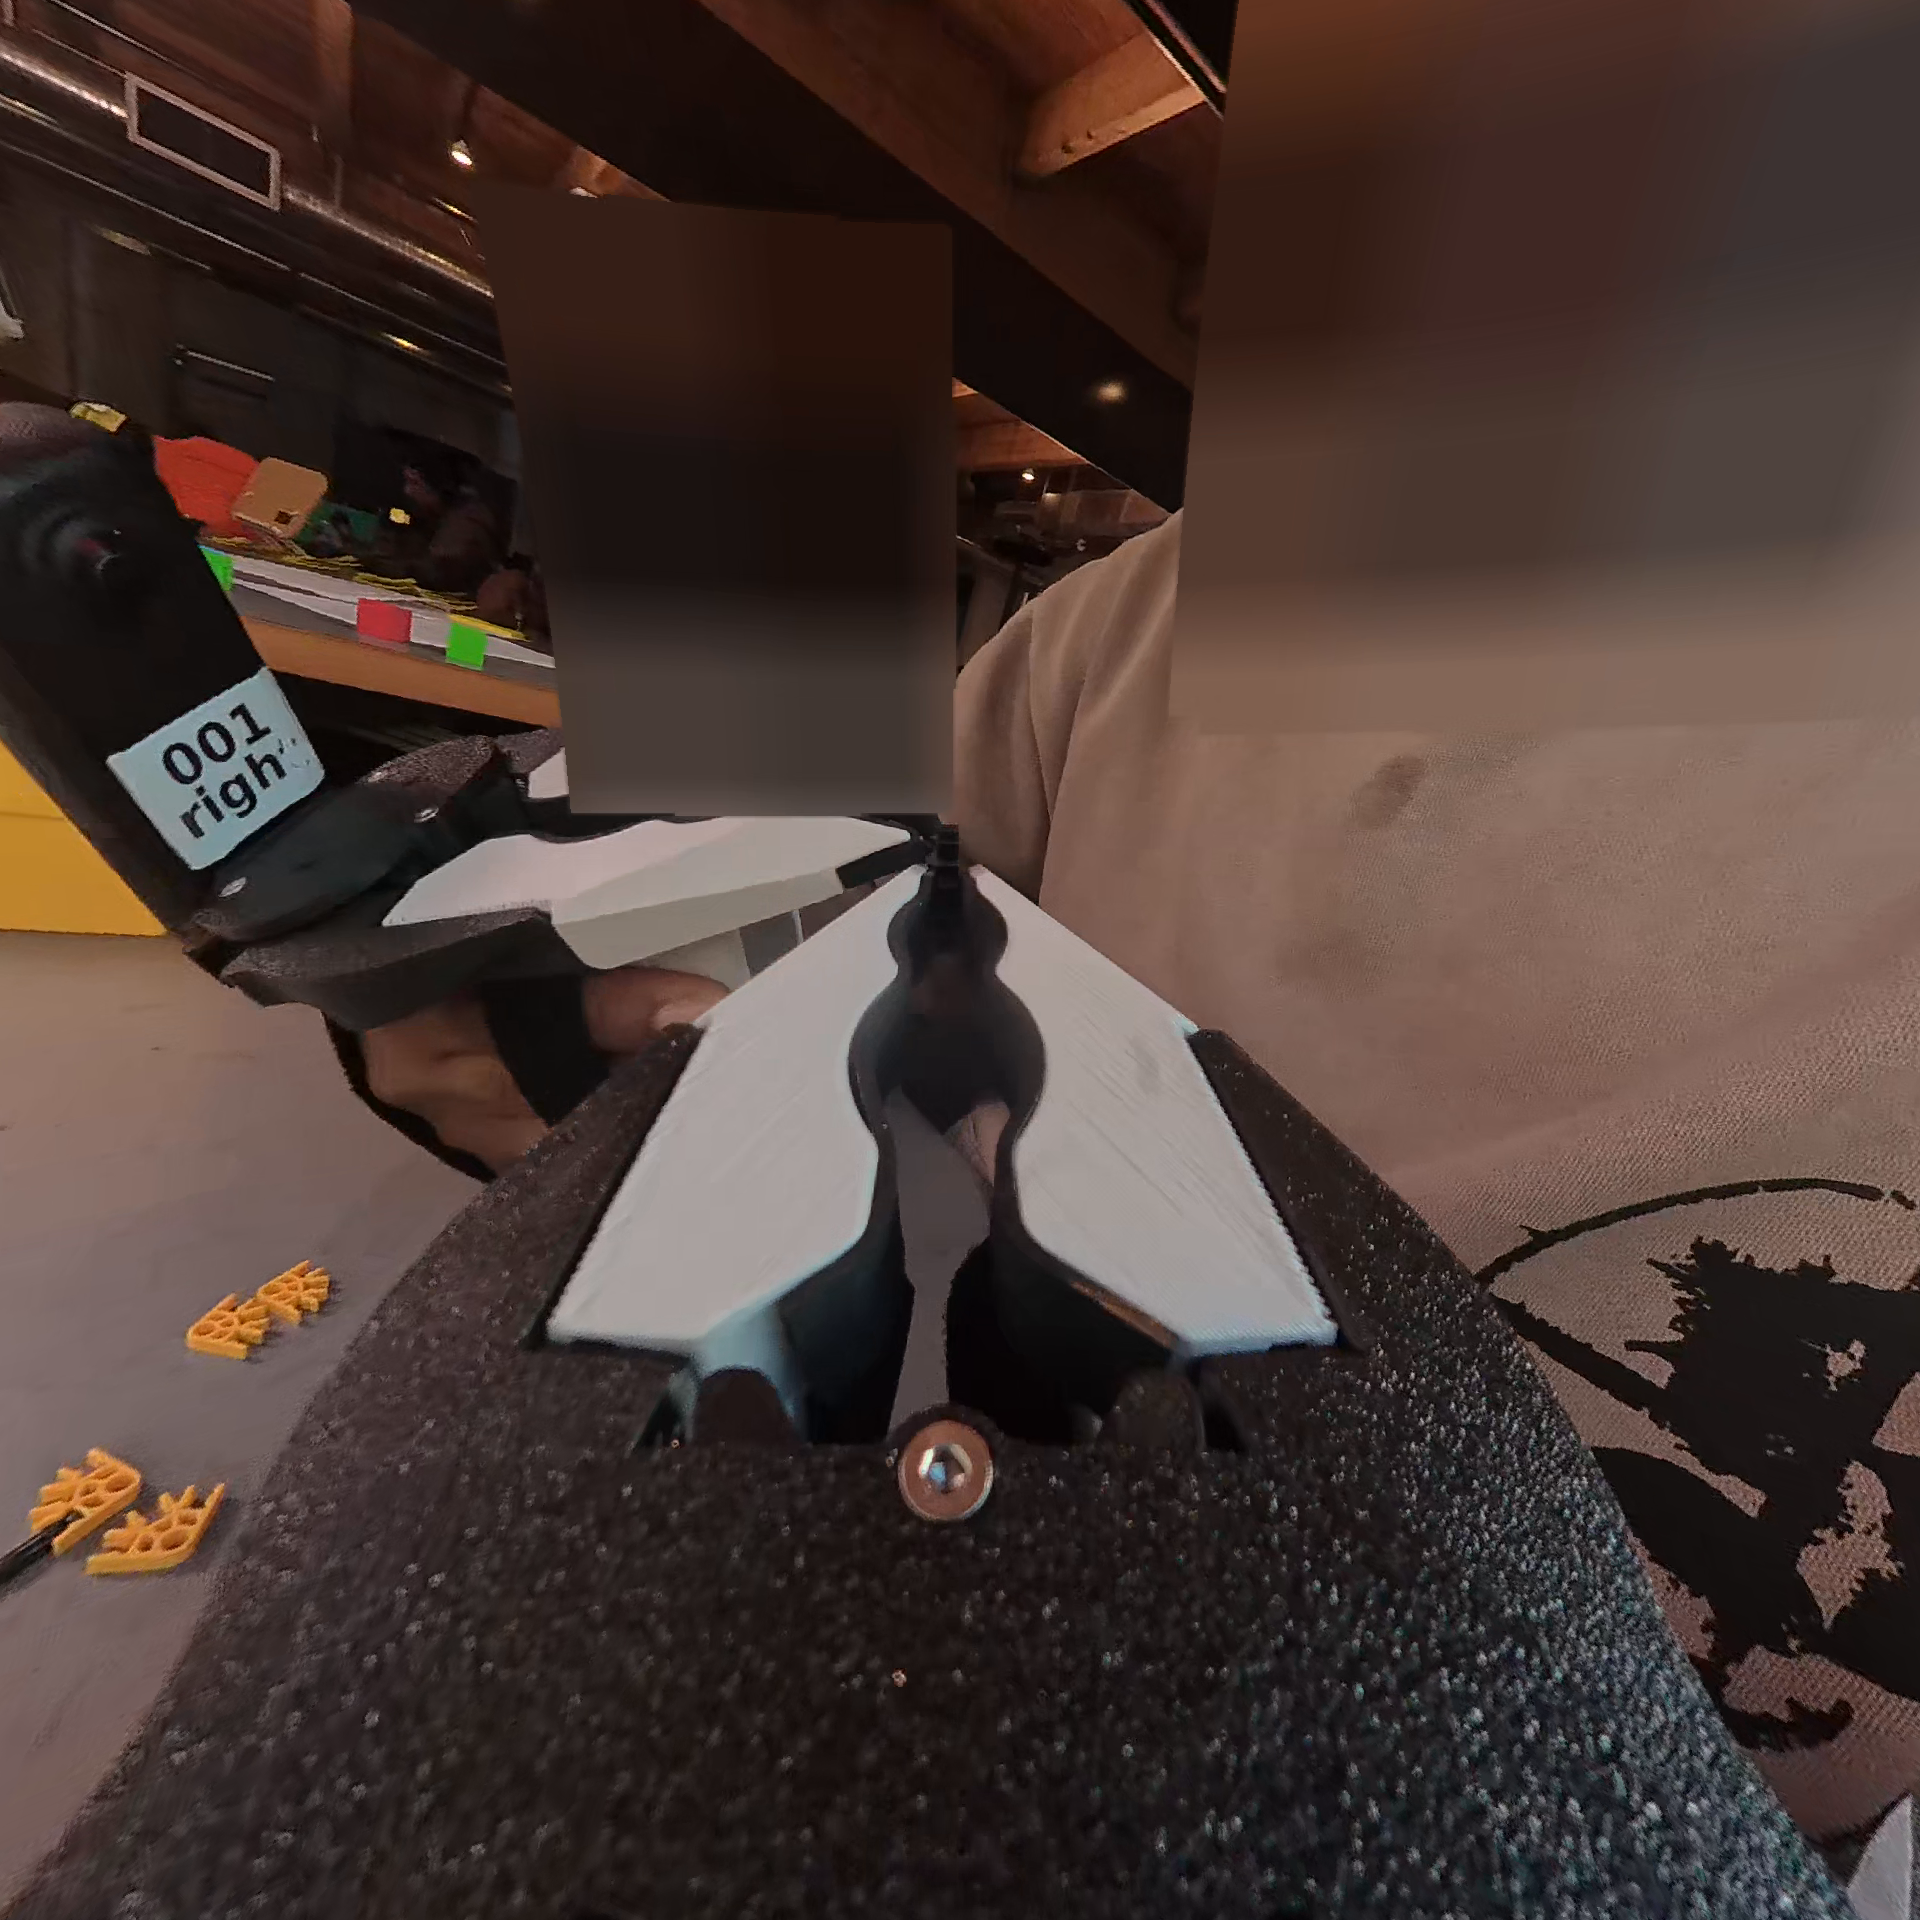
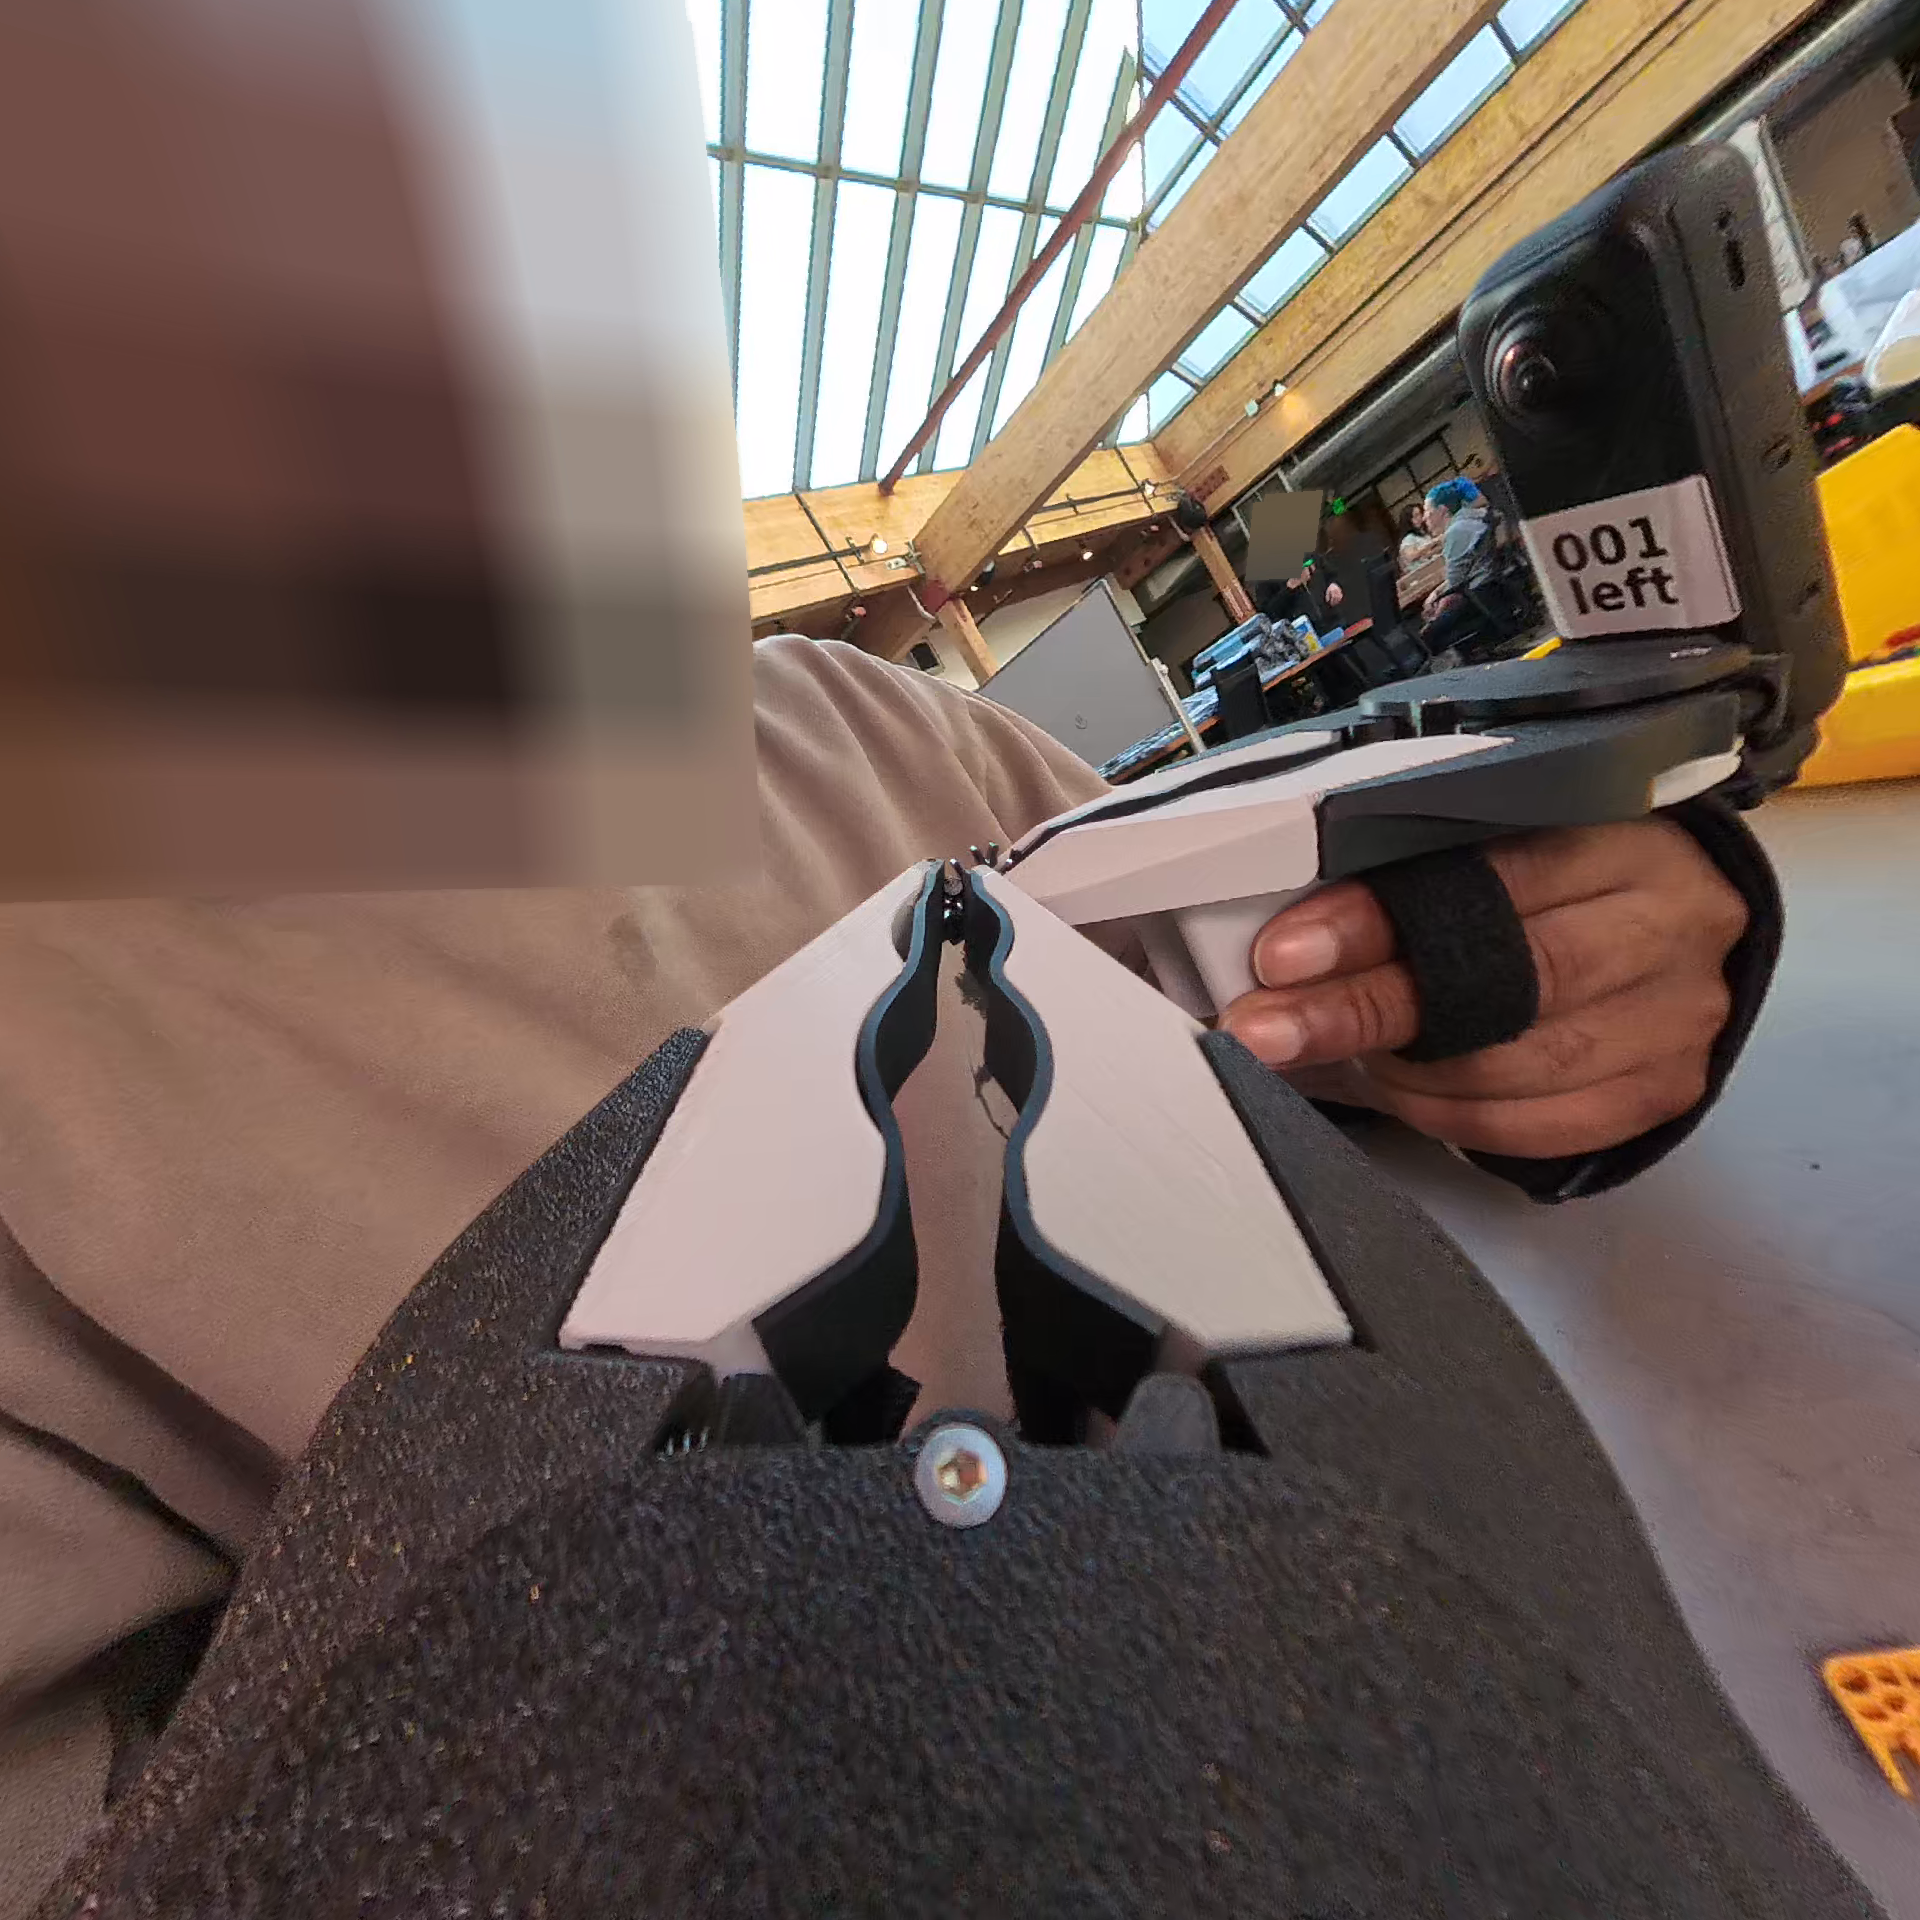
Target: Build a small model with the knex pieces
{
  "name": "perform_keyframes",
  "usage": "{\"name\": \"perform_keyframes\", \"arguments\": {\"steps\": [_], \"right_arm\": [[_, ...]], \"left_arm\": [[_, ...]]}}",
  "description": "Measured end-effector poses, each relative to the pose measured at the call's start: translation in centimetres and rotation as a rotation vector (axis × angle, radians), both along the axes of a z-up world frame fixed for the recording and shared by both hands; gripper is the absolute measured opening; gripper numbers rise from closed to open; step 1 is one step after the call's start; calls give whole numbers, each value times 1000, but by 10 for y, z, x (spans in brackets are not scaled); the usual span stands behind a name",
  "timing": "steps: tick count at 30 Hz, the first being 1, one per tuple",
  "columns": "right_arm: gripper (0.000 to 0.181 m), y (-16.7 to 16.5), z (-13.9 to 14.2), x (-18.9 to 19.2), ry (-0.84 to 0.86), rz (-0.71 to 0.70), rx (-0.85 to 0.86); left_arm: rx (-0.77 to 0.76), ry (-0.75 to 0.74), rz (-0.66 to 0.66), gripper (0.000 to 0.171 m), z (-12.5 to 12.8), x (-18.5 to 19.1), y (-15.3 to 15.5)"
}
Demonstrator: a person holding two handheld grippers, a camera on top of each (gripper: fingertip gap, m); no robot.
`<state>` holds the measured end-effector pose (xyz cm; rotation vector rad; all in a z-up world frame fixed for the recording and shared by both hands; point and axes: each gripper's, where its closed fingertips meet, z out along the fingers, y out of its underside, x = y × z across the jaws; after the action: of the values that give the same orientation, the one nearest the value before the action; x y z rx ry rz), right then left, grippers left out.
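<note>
My left gripper (image 1: 941, 868) is shut, its white fingers (image 1: 769, 1122) pinched on a small black piece (image 1: 943, 844) at their tips. My right gripper (image 2: 954, 883) is shut too, holding a small black piece (image 2: 952, 906) between its tips. The two grippers meet tip to tip in the air above the grey table, right in front of a person's beige shirt (image 1: 1455, 987). The right gripper also shows in the left wrist view (image 1: 883, 864), coming in from the left; the left gripper also shows in the right wrist view (image 2: 1003, 854), coming in from the right. I cannot tell whether the black bits are one piece or two.
Several orange snowflake-shaped connector pieces lie on the grey table (image 1: 156, 1143), one pair (image 1: 260, 1309) nearer and others (image 1: 125, 1512) by the edge; one orange piece (image 2: 1883, 1714) shows at the right. A yellow bin (image 2: 1870, 582) stands behind the grippers. Other people sit at far tables. The tips of both grippers are at nearly the same place.
</note>
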<state>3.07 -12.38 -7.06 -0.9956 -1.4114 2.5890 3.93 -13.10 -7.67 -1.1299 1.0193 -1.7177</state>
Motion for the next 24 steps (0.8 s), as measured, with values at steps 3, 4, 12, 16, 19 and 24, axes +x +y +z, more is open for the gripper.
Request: {"name": "perform_keyframes", "arguments": {"steps": [3,4,12,16,19,24], "right_arm": [[0,23,11,-2,48,-148,37],[0,38,15,-4,52,-243,64],[1,260,45,95,-283,-1600,934],[2,331,26,212,-718,-1941,1105],[2,354,-17,261,-954,-1952,1014],[19,368,-34,292,-1020,-2019,905]], "left_arm": [[-24,-7,72,2,2,-6,14],[-41,0,125,2,1,-8,24],[-118,197,623,3,-36,-34,103],[-143,195,676,3,-39,-41,111],[-154,200,682,3,-41,-41,113],[-151,191,683,3,-39,-42,112]]}}
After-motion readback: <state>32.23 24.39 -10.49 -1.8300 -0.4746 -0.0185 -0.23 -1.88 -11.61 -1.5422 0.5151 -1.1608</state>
